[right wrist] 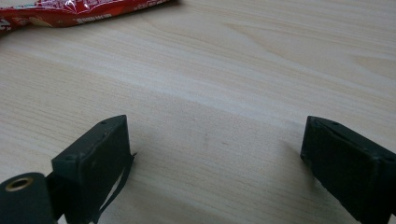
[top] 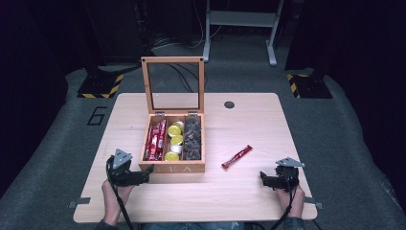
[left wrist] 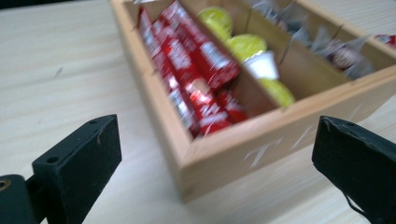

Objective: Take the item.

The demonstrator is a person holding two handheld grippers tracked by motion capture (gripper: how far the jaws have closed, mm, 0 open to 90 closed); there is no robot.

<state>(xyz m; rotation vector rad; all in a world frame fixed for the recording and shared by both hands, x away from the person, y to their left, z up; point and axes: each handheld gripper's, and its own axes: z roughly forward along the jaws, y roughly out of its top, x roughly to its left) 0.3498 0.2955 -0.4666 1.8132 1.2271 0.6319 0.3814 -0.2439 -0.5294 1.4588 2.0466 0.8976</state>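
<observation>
While both grippers, left [top: 146, 171] and right [top: 264, 178], sit spread and empty, the sachet [top: 236, 156] at centre-right likely goes into the box [top: 172, 167] next.

left claw [top: 149, 168]: jaws wide, empty | right claw [top: 263, 177]: jaws wide, empty

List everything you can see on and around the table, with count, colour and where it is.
Table: one, light wood, centre of the high view.
Tea box: one, wooden, lid upright with a clear pane, left of centre.
Red sachets in box: several, red, left compartment.
Yellow-lidded cups: about four, middle compartment.
Dark wrapped packets: several, grey-brown, right compartment.
Loose sachet: one, red, on the table right of the box.
Hole: one, dark, far part of the table.
Left gripper: black, open, at the box's near left corner.
Right gripper: black, open, near right, nothing between its jaws.
</observation>
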